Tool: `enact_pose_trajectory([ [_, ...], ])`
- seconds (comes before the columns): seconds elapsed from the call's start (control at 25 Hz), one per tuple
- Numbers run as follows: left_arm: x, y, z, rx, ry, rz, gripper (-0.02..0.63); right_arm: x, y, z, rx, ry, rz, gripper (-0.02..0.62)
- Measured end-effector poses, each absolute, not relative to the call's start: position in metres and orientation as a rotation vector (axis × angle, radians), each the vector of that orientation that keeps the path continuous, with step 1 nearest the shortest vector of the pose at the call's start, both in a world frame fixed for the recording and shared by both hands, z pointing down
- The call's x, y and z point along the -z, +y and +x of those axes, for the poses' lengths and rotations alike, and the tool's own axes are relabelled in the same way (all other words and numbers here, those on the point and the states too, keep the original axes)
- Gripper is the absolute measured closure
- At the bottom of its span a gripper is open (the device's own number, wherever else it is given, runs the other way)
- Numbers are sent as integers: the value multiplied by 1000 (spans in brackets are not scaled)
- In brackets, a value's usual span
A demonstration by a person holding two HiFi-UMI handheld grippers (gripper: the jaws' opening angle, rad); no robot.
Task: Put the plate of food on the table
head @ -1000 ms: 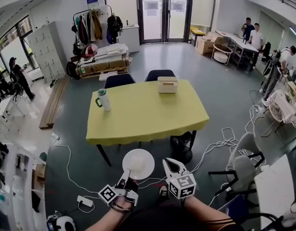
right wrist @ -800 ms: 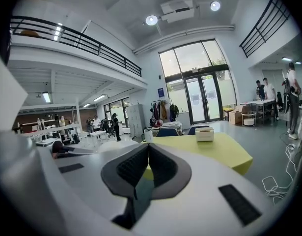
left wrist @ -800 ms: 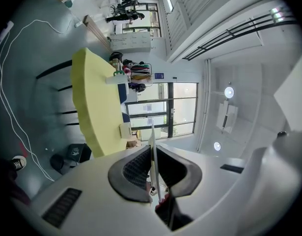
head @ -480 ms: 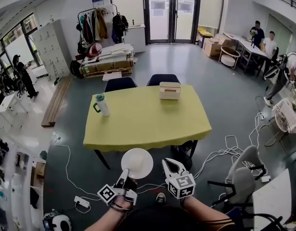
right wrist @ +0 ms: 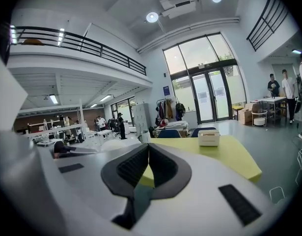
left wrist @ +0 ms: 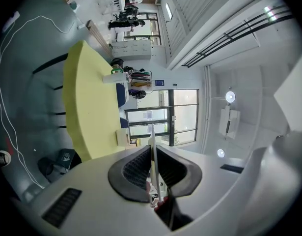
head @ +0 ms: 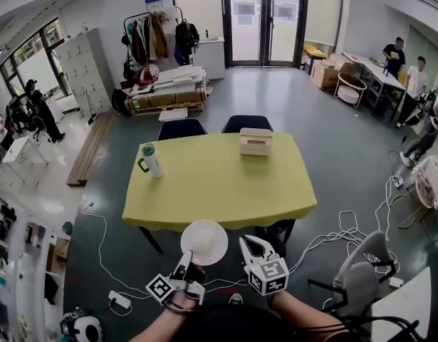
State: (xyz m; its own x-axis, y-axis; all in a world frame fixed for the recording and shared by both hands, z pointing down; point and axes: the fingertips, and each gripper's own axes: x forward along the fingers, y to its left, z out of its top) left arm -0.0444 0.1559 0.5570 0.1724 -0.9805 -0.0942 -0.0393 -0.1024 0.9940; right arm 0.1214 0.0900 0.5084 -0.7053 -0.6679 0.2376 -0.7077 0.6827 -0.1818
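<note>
Before yellow table (head: 219, 184) | left gripper (head: 185, 260) clamps white plate (head: 206, 238) rim, contents unclear | right gripper (head: 249, 244) closed, empty

Plate (head: 204, 242): white, smooth, glossy, glazed look
Tabletop (head: 219, 184): yellow cloth cover, matt
Box (head: 256, 142): pale, wood-like, matt
Chairs (head: 181, 128): dark blue upholstery, matt
Floor (head: 332, 141): grey, smooth, slight sheen
Left tongs (left wrist: 151, 151) and right tongs (right wrist: 148, 150): white smooth plastic shells; pads (left wrist: 136, 168) black, finely ribbed, matt

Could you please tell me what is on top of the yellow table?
A bottle with a green lid stands near its left end and a pale box near the far edge. What the box holds is hidden.
</note>
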Motion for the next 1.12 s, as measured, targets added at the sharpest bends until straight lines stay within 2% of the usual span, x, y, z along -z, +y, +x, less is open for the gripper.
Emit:
enact_pose_trajectory([
  [0.68,-572,71,-66,1110,-1102,1377,577,-516,-4,100,-420,-2748,1119,583],
  [1.12,-568,-55,-134,1098,-1062,1384,577,-516,-122,36,-412,-2713,1157,583],
])
